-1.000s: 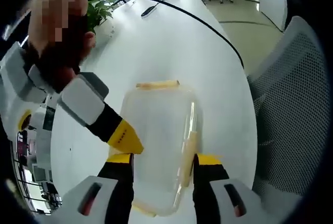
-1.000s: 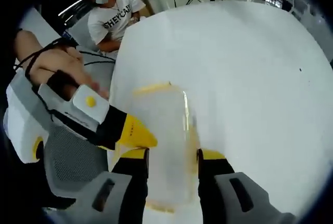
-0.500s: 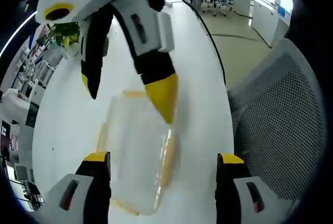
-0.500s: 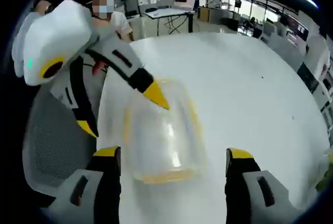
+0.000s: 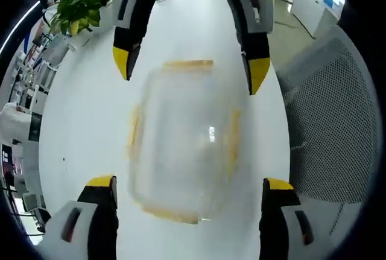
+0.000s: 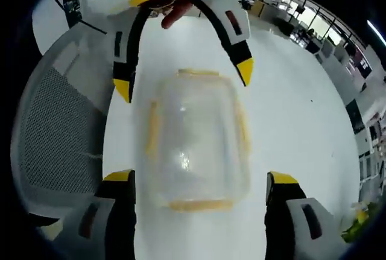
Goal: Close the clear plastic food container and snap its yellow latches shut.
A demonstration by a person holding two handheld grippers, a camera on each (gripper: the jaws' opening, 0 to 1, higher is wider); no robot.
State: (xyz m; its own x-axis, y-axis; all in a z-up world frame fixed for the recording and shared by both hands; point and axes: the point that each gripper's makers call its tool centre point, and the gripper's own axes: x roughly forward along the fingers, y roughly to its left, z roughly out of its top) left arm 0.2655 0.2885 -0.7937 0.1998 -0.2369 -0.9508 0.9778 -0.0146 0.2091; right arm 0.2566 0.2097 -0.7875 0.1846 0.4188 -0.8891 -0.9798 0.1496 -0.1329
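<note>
Clear container (image 5: 181, 142) between 2 facing grippers, long axis jaw-to-jaw.
Left gripper (image 5: 188, 202) and right gripper (image 6: 202, 195): both jaws wide, holding nothing, equally near on white table (image 5: 78, 121).

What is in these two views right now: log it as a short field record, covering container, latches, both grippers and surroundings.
container: clear plastic food container on the white table, lid on
latches: yellow latches on all four sides; too blurred to tell if snapped
left gripper: left gripper, jaws open wide, straddling one end
right gripper: right gripper, jaws open wide, straddling the opposite end
contact: neither touches the container
surroundings: mesh chair, potted plant
</note>
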